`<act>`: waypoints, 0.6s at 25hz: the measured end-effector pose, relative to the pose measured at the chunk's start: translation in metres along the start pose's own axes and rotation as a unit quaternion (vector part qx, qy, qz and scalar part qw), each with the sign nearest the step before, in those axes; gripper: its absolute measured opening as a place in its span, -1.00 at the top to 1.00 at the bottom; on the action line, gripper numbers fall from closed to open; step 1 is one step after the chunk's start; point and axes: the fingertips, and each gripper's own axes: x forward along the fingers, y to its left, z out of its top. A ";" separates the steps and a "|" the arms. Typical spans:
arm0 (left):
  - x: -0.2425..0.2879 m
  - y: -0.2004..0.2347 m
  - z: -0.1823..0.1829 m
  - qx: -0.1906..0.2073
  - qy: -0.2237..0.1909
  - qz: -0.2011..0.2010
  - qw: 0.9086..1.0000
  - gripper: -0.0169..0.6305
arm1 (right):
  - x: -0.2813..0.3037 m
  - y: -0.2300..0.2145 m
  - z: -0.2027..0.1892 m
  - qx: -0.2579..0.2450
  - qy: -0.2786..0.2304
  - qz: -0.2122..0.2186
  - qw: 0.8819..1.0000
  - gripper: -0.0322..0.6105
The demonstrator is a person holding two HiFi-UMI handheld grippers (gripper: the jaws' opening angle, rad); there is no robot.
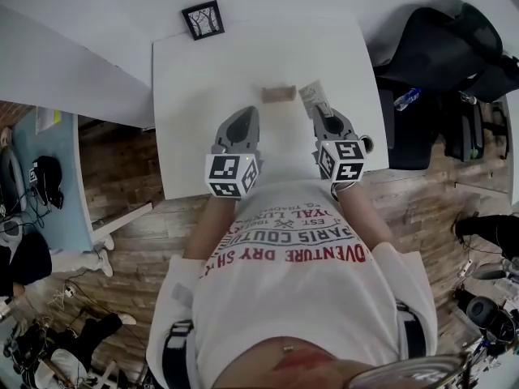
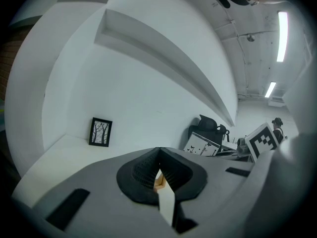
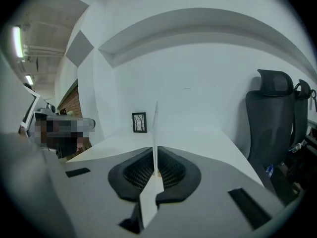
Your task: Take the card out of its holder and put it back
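A small wooden card holder (image 1: 279,94) lies on the white table (image 1: 195,120), just ahead of both grippers. My right gripper (image 1: 327,117) is shut on the white printed card (image 1: 313,96), which sticks out ahead of it, to the right of the holder and apart from it. The right gripper view shows the card (image 3: 155,133) edge-on, upright, pinched between the black pads (image 3: 138,175). My left gripper (image 1: 242,120) hovers just short of the holder, shut with nothing in it. In the left gripper view a sliver of the holder (image 2: 159,181) shows behind the left gripper (image 2: 158,153).
A small black picture frame (image 1: 203,19) stands at the table's far edge by the wall. A black office chair (image 1: 442,51) and bags stand to the right of the table. A light blue desk (image 1: 49,193) stands off to the left over wooden floor.
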 end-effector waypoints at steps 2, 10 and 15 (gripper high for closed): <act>0.003 0.002 -0.001 -0.003 0.002 0.002 1.000 0.87 | 0.002 -0.003 0.000 0.000 0.000 0.004 1.000 0.79; 0.015 0.004 -0.009 -0.008 0.020 0.012 1.000 0.87 | 0.016 -0.011 0.009 -0.016 0.001 0.033 0.999 0.79; 0.027 0.004 -0.010 -0.012 0.027 0.027 0.999 0.87 | 0.028 -0.012 0.017 -0.049 -0.006 0.085 0.995 0.79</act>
